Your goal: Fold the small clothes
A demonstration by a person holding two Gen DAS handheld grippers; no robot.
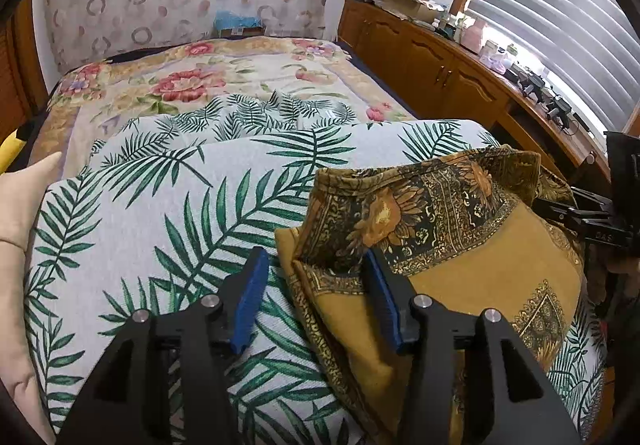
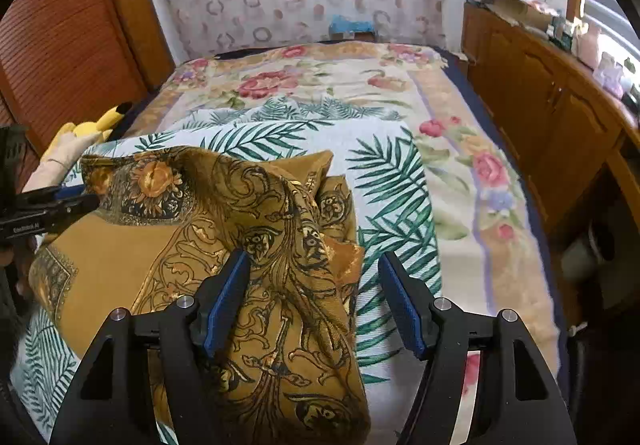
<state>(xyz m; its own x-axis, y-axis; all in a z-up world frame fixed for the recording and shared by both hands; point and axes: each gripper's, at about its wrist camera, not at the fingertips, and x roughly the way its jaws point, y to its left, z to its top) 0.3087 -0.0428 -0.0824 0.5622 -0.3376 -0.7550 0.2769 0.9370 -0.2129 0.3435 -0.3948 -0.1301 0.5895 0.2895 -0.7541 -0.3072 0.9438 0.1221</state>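
A mustard-gold patterned garment [image 1: 472,257] lies partly folded on a palm-leaf cloth [image 1: 140,229] on the bed. It also shows in the right wrist view [image 2: 248,237]. My left gripper [image 1: 316,265] is open, its jaws standing wide over the garment's left edge, holding nothing. My right gripper [image 2: 314,265] is open over the garment's right bunched edge, with fabric lying between the blue pads. The right gripper also appears at the right edge of the left wrist view [image 1: 592,221]. The left one shows at the left edge of the right wrist view [image 2: 48,209].
A floral bedspread [image 1: 208,73] covers the bed beyond the palm-leaf cloth [image 2: 392,181]. A wooden cabinet [image 1: 432,61] with clutter runs along the right under window blinds [image 1: 560,5]. A yellow plush toy [image 2: 96,125] lies at the bed's left side near a wooden louvred door [image 2: 64,37].
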